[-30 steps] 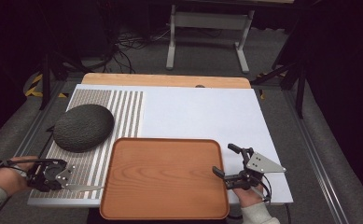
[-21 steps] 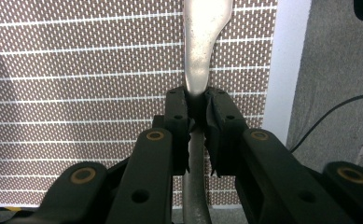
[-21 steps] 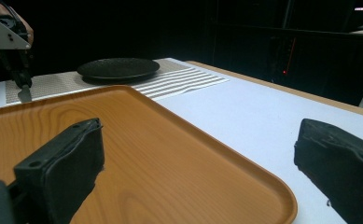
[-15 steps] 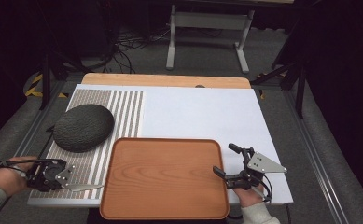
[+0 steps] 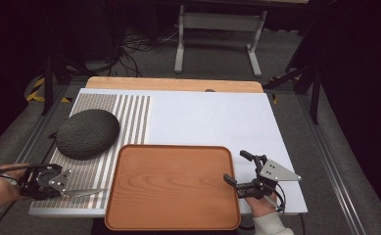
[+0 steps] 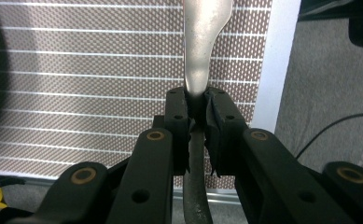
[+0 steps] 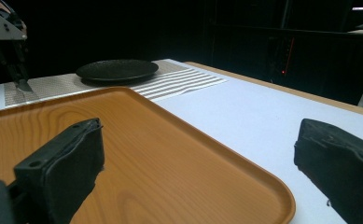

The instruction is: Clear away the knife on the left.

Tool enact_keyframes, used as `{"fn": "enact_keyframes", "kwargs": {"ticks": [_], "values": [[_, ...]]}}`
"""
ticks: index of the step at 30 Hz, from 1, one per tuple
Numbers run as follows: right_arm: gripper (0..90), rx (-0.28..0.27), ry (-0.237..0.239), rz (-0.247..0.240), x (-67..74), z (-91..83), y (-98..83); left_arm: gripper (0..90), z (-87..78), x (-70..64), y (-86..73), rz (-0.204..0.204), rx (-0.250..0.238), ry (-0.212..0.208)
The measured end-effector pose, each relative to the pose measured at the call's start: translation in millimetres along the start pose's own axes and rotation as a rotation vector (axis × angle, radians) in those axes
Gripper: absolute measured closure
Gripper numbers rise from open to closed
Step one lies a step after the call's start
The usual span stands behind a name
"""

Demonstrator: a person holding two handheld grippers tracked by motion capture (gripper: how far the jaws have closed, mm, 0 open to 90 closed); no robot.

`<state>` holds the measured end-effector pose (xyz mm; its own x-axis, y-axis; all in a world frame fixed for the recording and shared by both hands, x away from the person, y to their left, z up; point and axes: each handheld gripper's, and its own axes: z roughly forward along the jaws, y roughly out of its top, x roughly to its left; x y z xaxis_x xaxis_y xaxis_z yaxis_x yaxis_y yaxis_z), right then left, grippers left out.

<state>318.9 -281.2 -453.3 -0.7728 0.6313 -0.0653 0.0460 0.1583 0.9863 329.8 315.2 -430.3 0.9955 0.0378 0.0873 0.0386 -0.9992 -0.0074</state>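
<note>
My left gripper [image 5: 61,188] is at the near left corner, over the striped placemat [image 5: 129,117]. It is shut on the handle of a silver knife [image 5: 83,192], whose blade points right toward the wooden tray [image 5: 173,147]. In the left gripper view the pads [image 6: 178,109] pinch the knife [image 6: 205,37] just above the mat. My right gripper [image 5: 238,168] rests at the tray's right edge, open, with its left jaw over the tray [image 7: 244,172] and nothing between the jaws. A dark round plate [image 5: 87,133] lies on the placemat behind the left gripper.
A white board [image 5: 212,122] covers the table right of the placemat. A bare wooden strip [image 5: 173,84] runs along the far edge. A metal stand [image 5: 217,22] and cables are on the floor beyond. The plate [image 7: 117,70] sits far across the tray in the right gripper view.
</note>
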Motion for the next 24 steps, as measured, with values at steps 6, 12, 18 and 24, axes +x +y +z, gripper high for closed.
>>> {"fn": "enact_keyframes", "kwargs": {"ticks": [6, 12, 18, 24], "values": [[2.1, -0.001, 0.0, 0.0, -0.3, -0.3, 0.1, 80.1, -15.1, 1.0, -0.2, -0.027, -0.059, 0.021], [2.1, 0.001, -0.001, -0.002, -0.2, -0.6, 0.3, 80.1, -22.6, 4.7, 4.0, -0.087, -0.109, 0.019], [2.1, -0.001, -0.001, -0.001, -1.0, -1.1, 0.0, 80.1, -31.3, 6.7, 8.0, -0.131, -0.15, 0.018], [2.1, 0.002, 0.001, -0.002, -0.8, -1.0, 0.0, 80.1, -38.9, 7.6, 16.2, -0.242, -0.191, -0.014]]}}
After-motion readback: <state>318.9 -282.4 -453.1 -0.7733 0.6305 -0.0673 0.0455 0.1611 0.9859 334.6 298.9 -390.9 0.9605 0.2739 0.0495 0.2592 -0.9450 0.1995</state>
